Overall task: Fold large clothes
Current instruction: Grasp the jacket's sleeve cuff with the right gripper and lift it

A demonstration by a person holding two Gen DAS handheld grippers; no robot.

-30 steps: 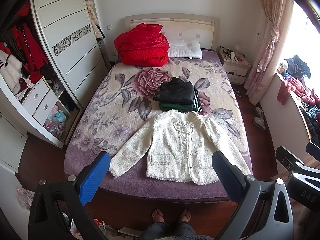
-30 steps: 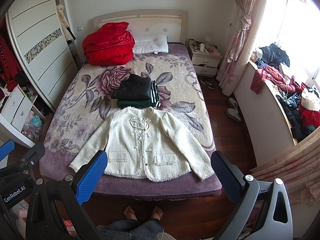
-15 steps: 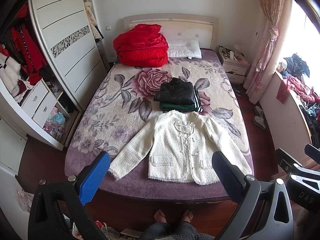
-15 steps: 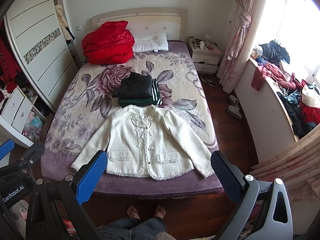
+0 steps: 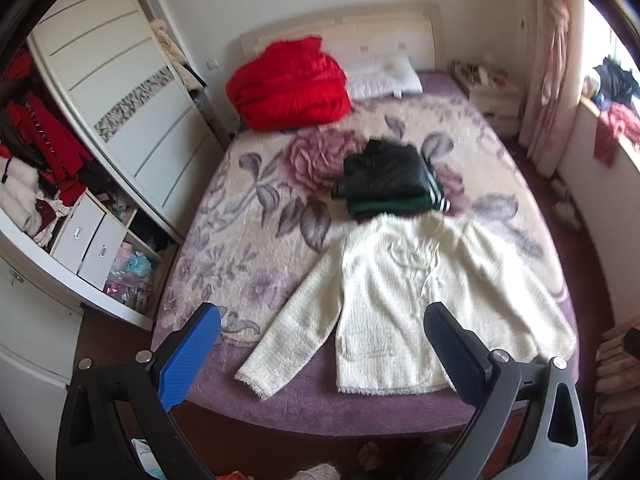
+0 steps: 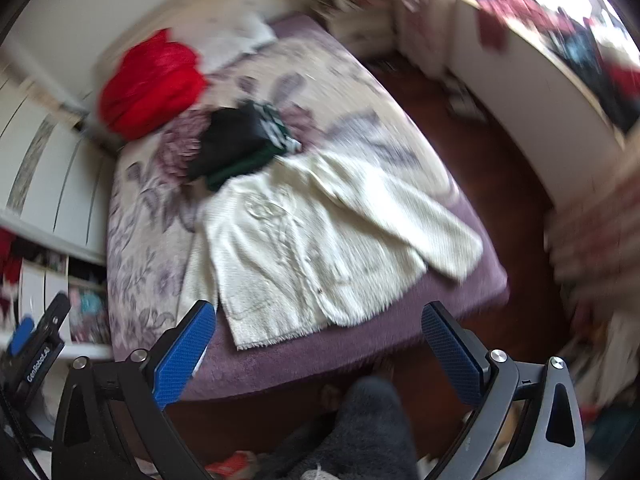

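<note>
A cream fuzzy jacket [image 5: 404, 292] lies flat, front up, sleeves spread, at the foot of the bed [image 5: 248, 240]; it also shows in the right wrist view [image 6: 320, 240]. Behind it sits a folded stack, black jacket on a green garment [image 5: 384, 180], seen also in the right wrist view [image 6: 236, 144]. My left gripper [image 5: 320, 356] is open and empty, held above the bed's foot edge, short of the jacket hem. My right gripper [image 6: 318, 348] is open and empty, above the foot edge near the jacket's right sleeve [image 6: 440, 236]. The right view is motion-blurred.
A red duvet [image 5: 288, 84] and white pillow [image 5: 384, 78] lie at the headboard. A wardrobe [image 5: 120, 92] with open shelves stands left of the bed. A nightstand [image 5: 492, 100], curtain and a cluttered window ledge [image 6: 560, 60] are on the right. My feet are on the wood floor.
Both grippers have moved forward and down toward the bed's foot. The right gripper has swung and tilted to the right. The jacket has not moved.
</note>
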